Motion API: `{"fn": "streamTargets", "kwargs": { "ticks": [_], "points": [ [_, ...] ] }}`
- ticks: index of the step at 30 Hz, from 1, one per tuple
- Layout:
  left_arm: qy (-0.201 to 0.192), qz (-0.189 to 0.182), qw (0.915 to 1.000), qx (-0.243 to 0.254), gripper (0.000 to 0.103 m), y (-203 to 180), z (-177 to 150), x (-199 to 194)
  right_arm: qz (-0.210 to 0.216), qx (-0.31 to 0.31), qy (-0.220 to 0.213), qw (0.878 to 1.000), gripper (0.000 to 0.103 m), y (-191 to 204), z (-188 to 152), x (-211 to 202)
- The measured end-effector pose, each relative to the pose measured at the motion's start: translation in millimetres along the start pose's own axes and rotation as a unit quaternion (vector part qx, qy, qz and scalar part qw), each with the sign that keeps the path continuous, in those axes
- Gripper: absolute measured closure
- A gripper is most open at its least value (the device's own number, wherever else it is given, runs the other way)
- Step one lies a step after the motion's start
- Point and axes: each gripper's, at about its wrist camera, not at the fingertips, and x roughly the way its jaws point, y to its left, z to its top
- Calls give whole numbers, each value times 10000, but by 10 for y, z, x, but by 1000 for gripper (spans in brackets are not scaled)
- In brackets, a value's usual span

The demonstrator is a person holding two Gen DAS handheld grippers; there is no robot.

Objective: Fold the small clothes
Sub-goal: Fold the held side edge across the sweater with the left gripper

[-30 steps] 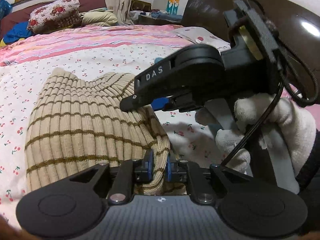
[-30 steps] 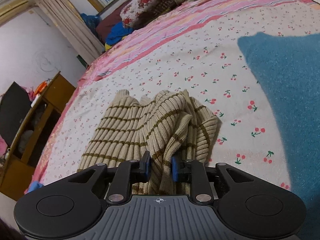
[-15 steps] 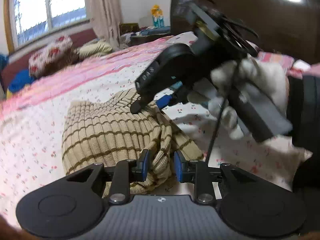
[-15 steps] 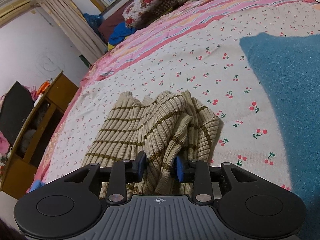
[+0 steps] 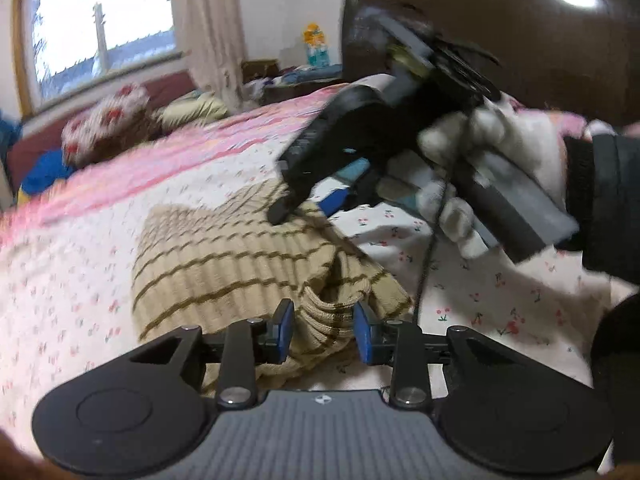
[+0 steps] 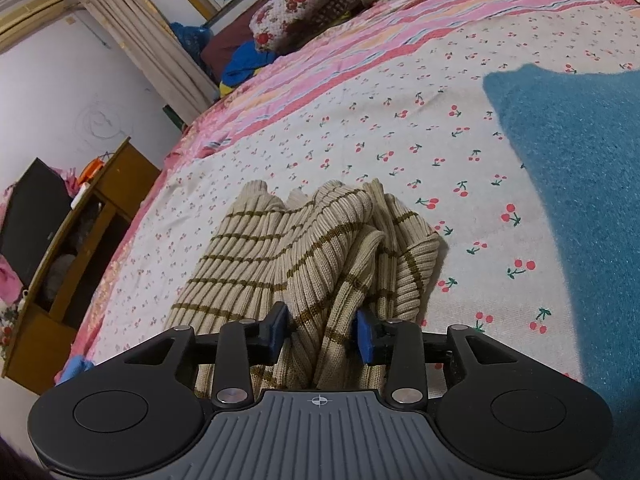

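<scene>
Both tongs parted, gripping nothing: left tongs (image 5: 323, 330) and right tongs (image 6: 320, 332) straddle the bunched sweater (image 6: 304, 248) on the bed (image 6: 360, 140); loose folds may spring apart.

The bed is wearing a white sheet (image 6: 360, 128) dotted with little red cherries, and a pink striped blanket (image 6: 420, 28) is running across the far side of it. A fuzzy teal blanket (image 6: 580, 184) is lying on the sheet off to one side. A floral pillow (image 6: 300, 4) is sitting by the window (image 5: 104, 36), with beige curtains (image 6: 152, 40) hanging next to it. A wooden cabinet (image 6: 80, 240) is standing beside the bed, and a dark headboard (image 5: 520, 28) is catching a ceiling light's reflection.
</scene>
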Motion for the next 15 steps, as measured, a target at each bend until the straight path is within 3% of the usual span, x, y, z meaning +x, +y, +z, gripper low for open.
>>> {"fn": "streamTargets", "kwargs": {
  "ticks": [3,7,9,11,15],
  "points": [
    [42,137,9993,331,63,-131,-28,85,1,-6,18,10000,67,3,7,-6],
    [311,166,9994,25,63,-57,-18,200,-3,-67,32,10000,67,10,8,3],
    [402,155,9990,-122,74,-23,16,239,-30,-91,9,10000,68,17,0,11],
    [458,77,9987,-223,79,-9,58,254,-86,-91,3,9999,80,14,2,0],
    [467,-209,9976,-467,83,-3,180,261,-207,-227,-29,9995,86,41,49,-73]
  ]
}}
